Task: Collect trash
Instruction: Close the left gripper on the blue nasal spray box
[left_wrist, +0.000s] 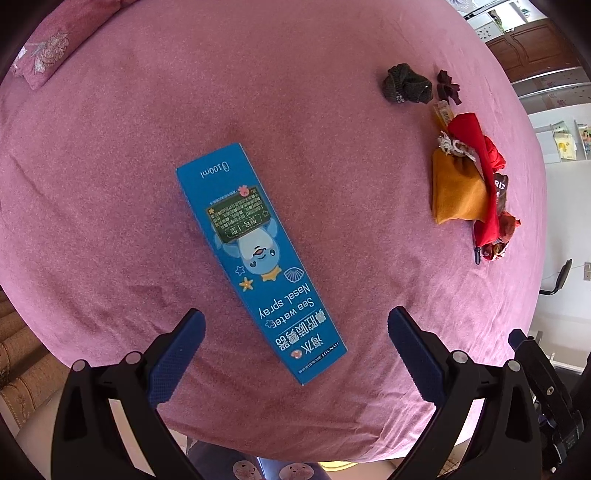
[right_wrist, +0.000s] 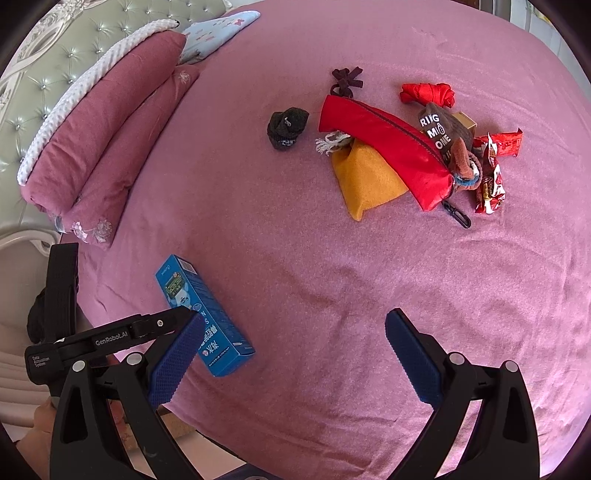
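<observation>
Pink bedspread (left_wrist: 332, 92): soft, wrinkled; may give under a press, so a flat item could sink and slip the pads

Blue nasal spray box (left_wrist: 255, 258): lies flat near the bed's near edge, its near end between the left gripper (left_wrist: 295, 332) fingers, untouched; judged risk of a skewed pinch, box lying diagonal

Left gripper: spread wide, empty

Right gripper (right_wrist: 295, 332): spread wide, empty, over bare sheet

Red snack wrappers (right_wrist: 489, 184): well apart in a pile with red pouch (right_wrist: 384, 147); non-trash easily snagged

Bright, even daylight, soft shadows, sharp focus, heavy fisheye edge distortion.
</observation>
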